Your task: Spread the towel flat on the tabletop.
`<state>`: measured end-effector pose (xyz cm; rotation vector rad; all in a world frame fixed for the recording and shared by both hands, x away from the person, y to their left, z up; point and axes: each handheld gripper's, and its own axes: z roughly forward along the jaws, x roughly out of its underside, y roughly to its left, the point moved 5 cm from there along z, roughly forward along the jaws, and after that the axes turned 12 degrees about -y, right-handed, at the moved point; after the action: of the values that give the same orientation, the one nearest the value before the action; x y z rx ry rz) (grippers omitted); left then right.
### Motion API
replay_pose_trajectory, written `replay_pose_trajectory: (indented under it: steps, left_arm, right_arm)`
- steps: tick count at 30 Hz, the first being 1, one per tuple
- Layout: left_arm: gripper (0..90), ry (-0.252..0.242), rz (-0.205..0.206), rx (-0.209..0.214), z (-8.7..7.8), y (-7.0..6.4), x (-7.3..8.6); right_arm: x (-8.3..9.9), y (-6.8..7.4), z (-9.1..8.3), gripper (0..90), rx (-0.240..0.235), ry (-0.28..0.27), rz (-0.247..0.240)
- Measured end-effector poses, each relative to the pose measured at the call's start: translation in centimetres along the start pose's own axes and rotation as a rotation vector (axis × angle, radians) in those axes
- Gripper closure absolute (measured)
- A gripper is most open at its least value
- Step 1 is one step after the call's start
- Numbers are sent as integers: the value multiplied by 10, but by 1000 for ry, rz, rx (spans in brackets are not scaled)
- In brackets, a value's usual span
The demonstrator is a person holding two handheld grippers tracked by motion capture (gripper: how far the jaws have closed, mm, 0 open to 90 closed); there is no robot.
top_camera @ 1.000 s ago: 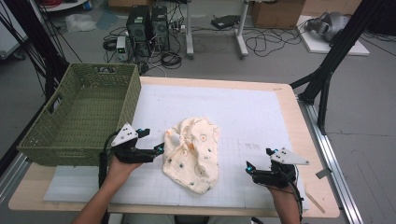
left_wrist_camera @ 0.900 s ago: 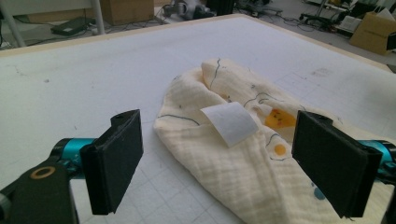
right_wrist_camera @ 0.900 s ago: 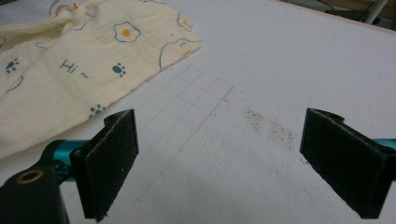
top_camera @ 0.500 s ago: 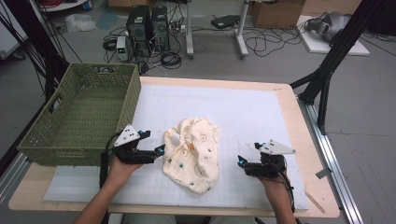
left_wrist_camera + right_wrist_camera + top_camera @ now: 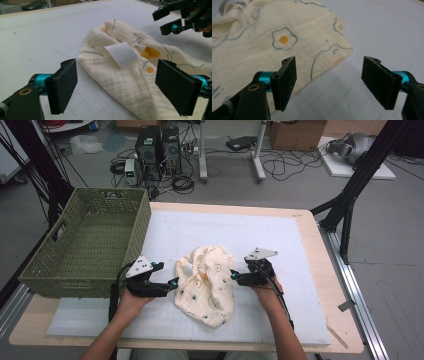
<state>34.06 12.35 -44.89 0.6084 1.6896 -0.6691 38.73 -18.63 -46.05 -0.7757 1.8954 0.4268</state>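
A crumpled cream cloth [image 5: 206, 284] printed with fried eggs and blue lines lies on the white mat. A white label [image 5: 121, 54] is sewn on it. My left gripper [image 5: 173, 283] stands open at the cloth's left edge, its jaws on either side of a fold [image 5: 117, 75]. My right gripper [image 5: 233, 276] is open at the cloth's right edge, with a corner of the cloth [image 5: 332, 52] just ahead of its jaws. From the left gripper view, the right gripper [image 5: 172, 18] hangs above the cloth's far side. Neither holds anything.
A green woven basket [image 5: 87, 245] stands at the table's left, close behind my left hand. The white mat [image 5: 260, 235] covers most of the wooden table [image 5: 325, 270]. Black frame legs [image 5: 350, 195] rise at the right; computers and cables lie on the floor beyond.
My right gripper has moved left and forward from the table's right part up to the cloth's right edge. The left gripper has barely moved.
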Motion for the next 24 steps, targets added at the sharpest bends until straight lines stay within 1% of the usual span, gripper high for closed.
replay_pose_trajectory:
  steps: [2,3,4,5,6,8,10,11,12,14,16,17,18,20,21,22,24]
  left_arm:
    - [185,-2,-5,-4,-1,2,0]
    - [185,-2,-7,-6,-1,2,0]
    - [185,-4,-8,-8,-1,3,0]
    - [185,-3,-7,-9,-2,3,0]
    - [186,-4,-8,-10,-2,4,0]
    - [186,-5,-10,-12,-2,4,0]
    - [187,-3,-10,-14,-3,5,1]
    - [187,-3,-10,-13,-3,5,1]
    - [187,-3,-12,-14,-3,5,1]
    - [188,1,-12,-16,-3,6,2]
    - [188,4,-16,-20,-2,6,3]
    - [189,7,-16,-19,-2,6,3]
    - [190,9,-17,-20,-2,6,4]
    - [193,13,-15,-21,-2,6,4]
    - [193,14,-14,-24,-2,6,4]
    - [194,12,-15,-27,-2,6,4]
    - [208,4,-9,-32,-3,7,4]
  right_arm:
    - [-5,1,13,311,-17,19,-9]
    - [-7,2,19,333,-25,15,-13]
    - [-9,4,25,355,-36,25,-14]
    - [-10,5,30,395,-43,32,-23]
    - [-10,7,35,421,-43,36,-42]
    - [-9,10,44,449,-52,45,-41]
    - [-5,12,51,482,-59,74,-44]
    - [-4,13,53,502,-67,70,-30]
    - [-4,12,53,520,-67,71,-10]
    - [-4,12,53,602,-85,69,12]
    - [-4,14,51,746,-104,71,31]
    - [-4,14,49,786,-109,80,41]
    - [-3,14,48,827,-109,84,39]
    - [-2,13,43,868,-97,100,37]
    - [-1,13,39,880,-91,106,26]
    - [1,12,34,885,-85,108,13]
    - [5,10,24,887,-73,114,7]
